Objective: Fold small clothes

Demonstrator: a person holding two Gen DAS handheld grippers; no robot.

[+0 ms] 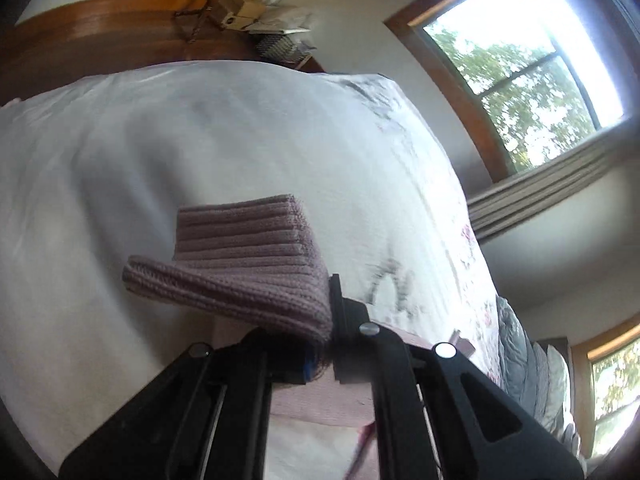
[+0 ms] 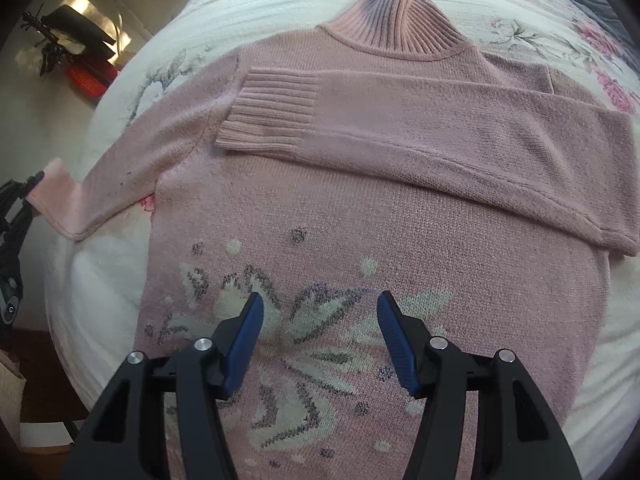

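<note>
daylight from a wood-framed window (image 1: 532, 76) at the upper right of the left wrist view falls on a bed with a white floral bedspread (image 2: 120, 280), and a wooden headboard or rail (image 1: 100, 28) curves across that view's upper left. clutter sits in a dim corner at the upper left of the right wrist view, too blurred to name.

we are partway through folding a pink turtleneck sweater (image 2: 380, 208), which lies flat on the bedspread and fills the middle of the right wrist view. one sleeve (image 2: 420, 132) is already laid across the chest. the other sleeve's ribbed cuff (image 1: 248, 264) is clamped in our left gripper (image 1: 328, 332), jaws closed on the knit and the cuff lifted off the bed. our right gripper (image 2: 320, 340) hangs over the knitted flower motif (image 2: 296, 344), fingers apart and holding nothing.

next, we judge, the lifted sleeve should be carried across the chest and laid over the first, flat and without twist.
</note>
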